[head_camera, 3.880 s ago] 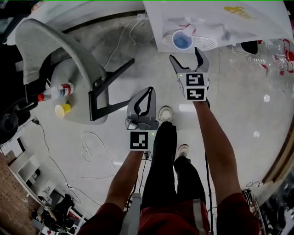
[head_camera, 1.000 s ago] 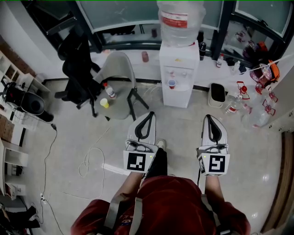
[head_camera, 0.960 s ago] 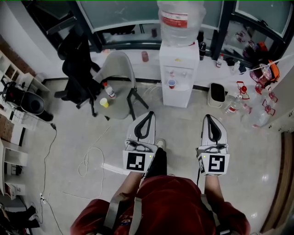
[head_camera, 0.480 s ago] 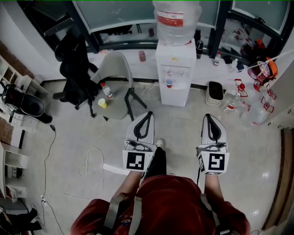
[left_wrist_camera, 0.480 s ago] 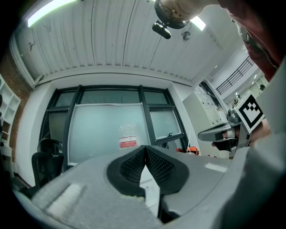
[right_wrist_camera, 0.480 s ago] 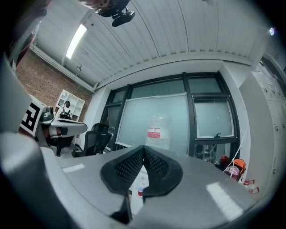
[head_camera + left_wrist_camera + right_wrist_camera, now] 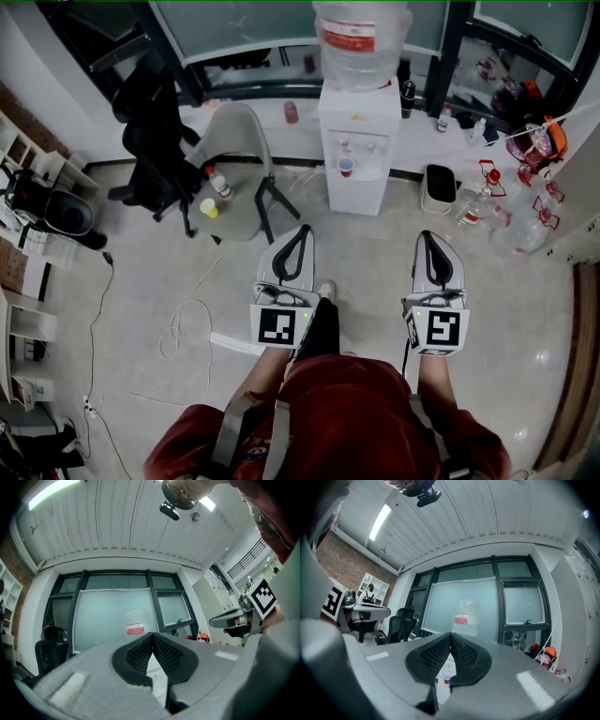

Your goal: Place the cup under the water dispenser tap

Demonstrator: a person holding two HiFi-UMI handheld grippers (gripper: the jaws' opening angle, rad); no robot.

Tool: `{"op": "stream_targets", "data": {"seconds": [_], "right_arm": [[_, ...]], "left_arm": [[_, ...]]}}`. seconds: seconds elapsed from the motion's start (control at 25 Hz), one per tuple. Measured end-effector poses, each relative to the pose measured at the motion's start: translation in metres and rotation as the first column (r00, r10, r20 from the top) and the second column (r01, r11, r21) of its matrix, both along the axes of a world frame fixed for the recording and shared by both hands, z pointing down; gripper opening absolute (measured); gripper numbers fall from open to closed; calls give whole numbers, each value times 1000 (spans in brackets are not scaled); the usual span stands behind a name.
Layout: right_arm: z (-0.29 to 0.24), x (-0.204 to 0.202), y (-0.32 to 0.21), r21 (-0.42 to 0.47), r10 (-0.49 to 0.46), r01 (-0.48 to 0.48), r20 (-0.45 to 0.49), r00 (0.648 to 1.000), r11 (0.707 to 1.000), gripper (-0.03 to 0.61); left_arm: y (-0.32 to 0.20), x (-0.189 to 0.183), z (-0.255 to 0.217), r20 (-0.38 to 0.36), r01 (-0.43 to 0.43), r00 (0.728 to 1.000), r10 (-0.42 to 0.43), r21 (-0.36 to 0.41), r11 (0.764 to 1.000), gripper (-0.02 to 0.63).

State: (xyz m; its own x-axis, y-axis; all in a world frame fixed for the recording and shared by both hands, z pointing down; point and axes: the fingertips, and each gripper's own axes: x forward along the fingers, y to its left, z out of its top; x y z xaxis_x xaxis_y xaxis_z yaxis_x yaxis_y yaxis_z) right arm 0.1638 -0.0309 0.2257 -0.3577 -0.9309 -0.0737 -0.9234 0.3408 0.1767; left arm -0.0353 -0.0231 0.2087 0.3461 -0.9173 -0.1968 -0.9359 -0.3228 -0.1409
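So the cup (image 7: pixel 346 167) is sitting in the nook of the water dispenser (image 7: pixel 356 131), right below the taps as far as I can see from back here. The person stands well away from it. Both tools are held out level at waist height. The left gripper (image 7: pixel 302 229) has its jaws pressed together with nothing in them, and so does the right gripper (image 7: pixel 427 234).

My read is that the placing part looks basically done, and what's left is making sure it's right. If it were me, I'd walk up and check that the cup is upright and centred under one spout before calling it. If it needs a nudge, open the jaws wide first, take it low on the wall and go gentle. It looks like a light cup that would tip or squash easily.

Stuff I can't make out:
- Which of the two taps it's under, or whether it's bang on under either.
- Whether there's anything in it.
- In the right gripper view the cup (image 7: pixel 447 679) is just a tiny red speck below the closed pads.
- In the left gripper view the jaws cover the cup completely.
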Motion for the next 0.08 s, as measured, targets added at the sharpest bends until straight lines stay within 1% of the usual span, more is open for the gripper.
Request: {"op": "stream_targets", "data": {"seconds": [0.08], "right_arm": [[-2, -3, -1, 5, -3, 3, -6, 1000, 1000, 2]], "left_arm": [[0, -2, 0, -1, 2, 1000, -2, 1, 1000, 0]]}}
